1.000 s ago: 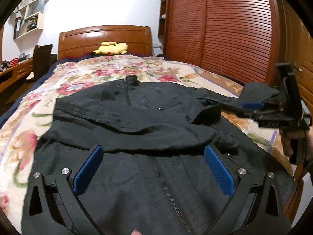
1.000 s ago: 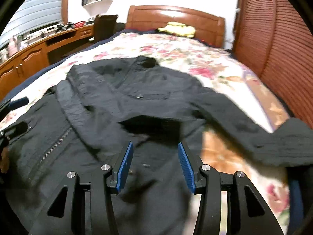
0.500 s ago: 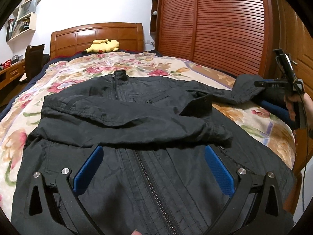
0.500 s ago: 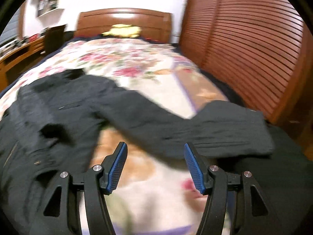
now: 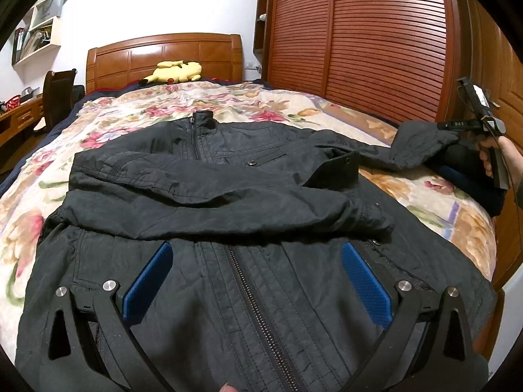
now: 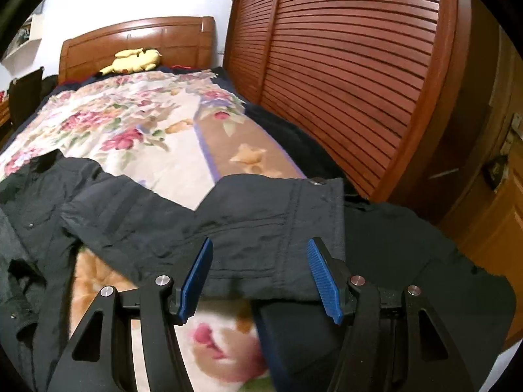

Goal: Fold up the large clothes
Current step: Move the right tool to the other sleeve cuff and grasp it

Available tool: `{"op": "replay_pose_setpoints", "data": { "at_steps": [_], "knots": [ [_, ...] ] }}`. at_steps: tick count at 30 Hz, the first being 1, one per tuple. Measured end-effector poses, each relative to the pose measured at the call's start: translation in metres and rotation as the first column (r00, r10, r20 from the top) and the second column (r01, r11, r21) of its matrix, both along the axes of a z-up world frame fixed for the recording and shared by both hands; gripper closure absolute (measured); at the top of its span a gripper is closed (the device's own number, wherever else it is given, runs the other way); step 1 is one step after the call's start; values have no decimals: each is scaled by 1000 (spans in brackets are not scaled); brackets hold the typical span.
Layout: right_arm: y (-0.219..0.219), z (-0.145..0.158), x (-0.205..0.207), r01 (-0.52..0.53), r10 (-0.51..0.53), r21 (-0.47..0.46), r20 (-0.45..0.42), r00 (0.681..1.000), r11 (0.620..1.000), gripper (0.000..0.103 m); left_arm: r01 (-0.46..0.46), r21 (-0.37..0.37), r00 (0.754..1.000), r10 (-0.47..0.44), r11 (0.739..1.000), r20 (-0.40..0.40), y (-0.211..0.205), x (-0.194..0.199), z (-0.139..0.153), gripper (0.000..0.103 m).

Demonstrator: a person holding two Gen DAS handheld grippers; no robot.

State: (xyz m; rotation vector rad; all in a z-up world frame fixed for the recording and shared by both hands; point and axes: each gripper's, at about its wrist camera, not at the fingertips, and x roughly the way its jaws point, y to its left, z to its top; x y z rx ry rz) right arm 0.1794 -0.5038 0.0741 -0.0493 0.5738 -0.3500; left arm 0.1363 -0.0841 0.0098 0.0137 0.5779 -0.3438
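Note:
A black zip jacket (image 5: 248,196) lies front up on the floral bed cover (image 5: 137,111). One sleeve is folded across its chest. The other sleeve (image 6: 228,225) stretches out to the bed's right edge. My left gripper (image 5: 256,281) is open and empty, just above the jacket's lower front by the zipper. My right gripper (image 6: 260,277) is open, its jaws on either side of the outstretched sleeve's cuff end. It also shows in the left wrist view (image 5: 474,130), at the cuff.
A wooden headboard (image 5: 163,55) with a yellow plush toy (image 5: 173,72) stands at the far end. A slatted wooden wardrobe (image 6: 343,75) runs close along the bed's right side. A dark blanket (image 6: 408,261) hangs at the right edge. A desk and chair (image 5: 55,94) are left.
My right gripper has swung right from the jacket's body to the outstretched sleeve cuff and opened wider. The left gripper has shifted slightly toward the jacket's zipper.

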Motion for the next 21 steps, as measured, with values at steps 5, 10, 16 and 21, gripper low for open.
{"op": "replay_pose_setpoints", "data": {
  "at_steps": [5, 10, 16, 21],
  "knots": [
    [-5, 0, -2, 64, -66, -58, -21, 998, 996, 41, -2, 1, 1000, 2, 1000, -3, 0, 0, -1, 0],
    [-8, -4, 1, 122, -125, -55, -69, 990, 991, 40, -2, 3, 1000, 2, 1000, -3, 0, 0, -1, 0],
    [-14, 0, 5, 113, -109, 34, -106, 988, 993, 38, -2, -1, 1000, 2, 1000, -4, 0, 0, -2, 0],
    [2, 1, 2, 52, -56, -31, -140, 989, 998, 69, -1, -9, 1000, 1, 1000, -14, 1, 2, -3, 0]
  ]
}}
